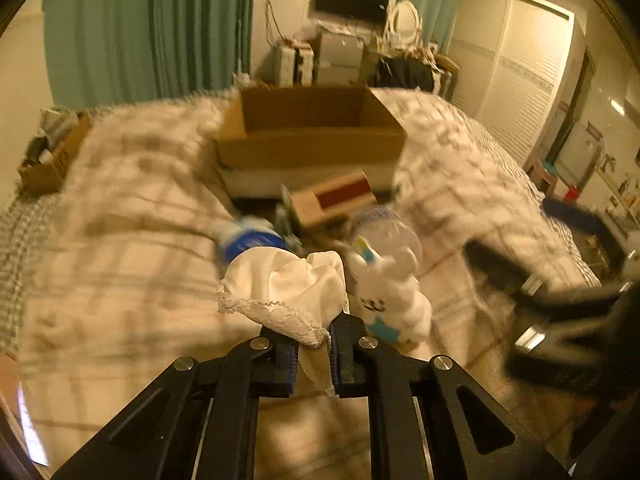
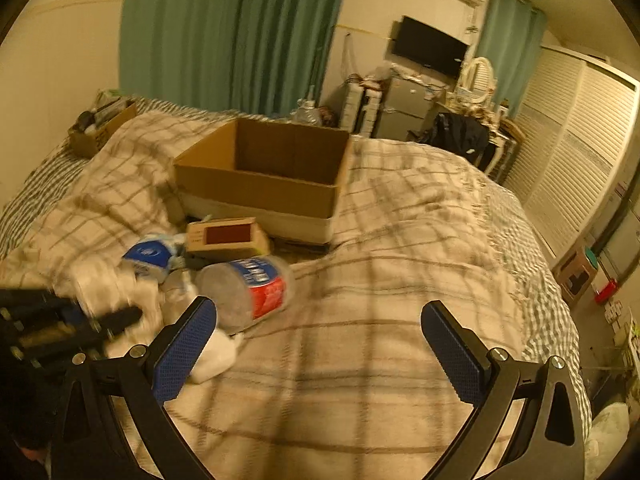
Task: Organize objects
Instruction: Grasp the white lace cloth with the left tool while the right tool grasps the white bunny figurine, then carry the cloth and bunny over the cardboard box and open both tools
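My left gripper [image 1: 314, 346] is shut on a white lace-edged cloth [image 1: 284, 288] and holds it above the bed. Beyond it lie a white plush toy [image 1: 394, 300], a blue-labelled packet [image 1: 252, 240], a clear plastic jar [image 1: 390, 232] and a small cardboard box with a red panel [image 1: 332, 200]. An open cardboard box [image 1: 312, 128] stands on the bed behind them. My right gripper [image 2: 318, 320] is open and empty over the plaid blanket, right of the jar [image 2: 250, 290]. The left gripper shows blurred at the right wrist view's left edge [image 2: 60, 324].
The plaid blanket [image 2: 400, 280] covers the bed. A second box of items [image 2: 102, 128] sits at the bed's far left corner. Green curtains, a TV, cluttered shelves and a white wardrobe [image 2: 580, 140] line the far walls.
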Demonstrator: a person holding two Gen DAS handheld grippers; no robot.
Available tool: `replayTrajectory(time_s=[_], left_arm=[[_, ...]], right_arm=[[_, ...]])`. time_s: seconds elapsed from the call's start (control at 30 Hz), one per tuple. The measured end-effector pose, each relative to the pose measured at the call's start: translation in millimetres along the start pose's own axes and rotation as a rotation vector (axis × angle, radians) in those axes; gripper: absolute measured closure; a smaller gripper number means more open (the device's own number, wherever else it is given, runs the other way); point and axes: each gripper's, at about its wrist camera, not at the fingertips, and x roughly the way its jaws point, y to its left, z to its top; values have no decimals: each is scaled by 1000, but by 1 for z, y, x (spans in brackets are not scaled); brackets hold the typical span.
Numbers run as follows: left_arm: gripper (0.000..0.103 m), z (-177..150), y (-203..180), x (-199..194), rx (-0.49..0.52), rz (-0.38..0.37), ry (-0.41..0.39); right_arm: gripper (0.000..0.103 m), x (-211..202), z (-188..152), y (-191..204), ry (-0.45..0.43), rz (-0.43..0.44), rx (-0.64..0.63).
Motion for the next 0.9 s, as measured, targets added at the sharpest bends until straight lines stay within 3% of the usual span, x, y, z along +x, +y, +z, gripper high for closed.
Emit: replayTrajectory(time_s=[0.13, 0.3, 0.4, 0.47, 0.5, 0.73, 0.9], left_arm=[[91, 5, 19, -13, -17, 68, -32], [91, 4, 34, -16, -38, 72, -38], [91, 4, 40, -14, -43, 61, -36], [91, 3, 42, -13, -47, 56, -30], [91, 2, 43, -12, -46, 53, -30], [91, 2, 42, -18, -62, 11, -35], [91, 21, 35, -37, -55, -10, -82]], right_arm=[[1, 21, -1, 31, 77, 51, -70], [5, 52, -6, 60, 186, 75, -114], [18, 66, -11, 68, 239, 79, -125], [41, 71, -14, 71, 270, 81, -137], [46, 72, -15, 72, 277, 92, -140], [48, 38, -7, 67, 188, 118, -137], [48, -5, 19, 48, 76, 142, -114]])
